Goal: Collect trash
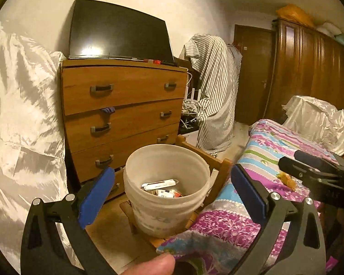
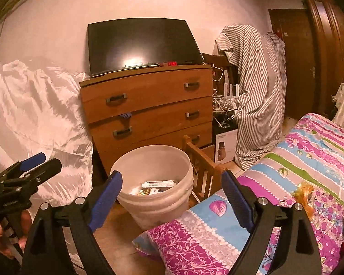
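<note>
item: white bucket (image 1: 167,183), the landmark. it stands on a low wooden chair (image 1: 208,160) in front of the chest of drawers (image 1: 123,114), just beside the corner of the bed with its floral quilt (image 2: 286,171). several wrappers and small cartons already lie in its bottom.

item: orange wrapper (image 2: 303,193), the task's thing still out. it lies crumpled on the quilt, to the right of the bucket and well apart from it. no clear long axis; it reads as a loose, rumpled clump.

item: left gripper (image 1: 172,190). blue fingers spread wide, nothing between them; the bucket's mouth shows through the gap. the wrapper lies far to its right, beyond the other tool.

item: right gripper (image 2: 172,194). fingers likewise spread and empty, aimed at the bucket and the bed corner. the wrapper sits just right of its right finger (image 2: 237,202), farther along the quilt.

judgement: the right gripper is the nearer of the two; the coming move likely turns on swinging it rightward, away from the bucket, over the quilt to the wrapper.
</note>
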Tool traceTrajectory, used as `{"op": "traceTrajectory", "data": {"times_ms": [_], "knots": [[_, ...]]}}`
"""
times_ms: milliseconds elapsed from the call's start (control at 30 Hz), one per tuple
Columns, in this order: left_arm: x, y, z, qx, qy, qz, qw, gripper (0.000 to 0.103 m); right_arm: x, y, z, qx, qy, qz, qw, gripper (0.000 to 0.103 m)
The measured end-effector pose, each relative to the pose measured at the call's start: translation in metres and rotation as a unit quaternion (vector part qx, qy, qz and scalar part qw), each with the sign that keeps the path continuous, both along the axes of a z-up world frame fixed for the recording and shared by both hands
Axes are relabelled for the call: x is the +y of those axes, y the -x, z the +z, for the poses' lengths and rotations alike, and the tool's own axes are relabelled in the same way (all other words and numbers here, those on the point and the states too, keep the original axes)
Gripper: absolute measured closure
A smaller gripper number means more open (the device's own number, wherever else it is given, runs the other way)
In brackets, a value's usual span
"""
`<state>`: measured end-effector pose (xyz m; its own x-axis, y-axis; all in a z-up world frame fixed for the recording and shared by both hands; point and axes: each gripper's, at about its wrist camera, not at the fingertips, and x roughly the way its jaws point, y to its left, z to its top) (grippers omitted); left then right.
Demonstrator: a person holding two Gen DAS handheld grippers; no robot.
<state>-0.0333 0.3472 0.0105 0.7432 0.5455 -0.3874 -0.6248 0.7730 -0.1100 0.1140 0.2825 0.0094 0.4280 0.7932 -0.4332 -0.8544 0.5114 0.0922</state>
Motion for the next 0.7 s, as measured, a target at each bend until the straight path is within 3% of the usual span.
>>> {"op": "traceTrajectory", "data": {"times_ms": [700], "knots": [[-0.015,-0.010,0.005,0.016,-0.017,-0.003,0.9997,0.006,0.010,0.000,0.011,0.004,0.002,0.012,1.000,0.015]]}}
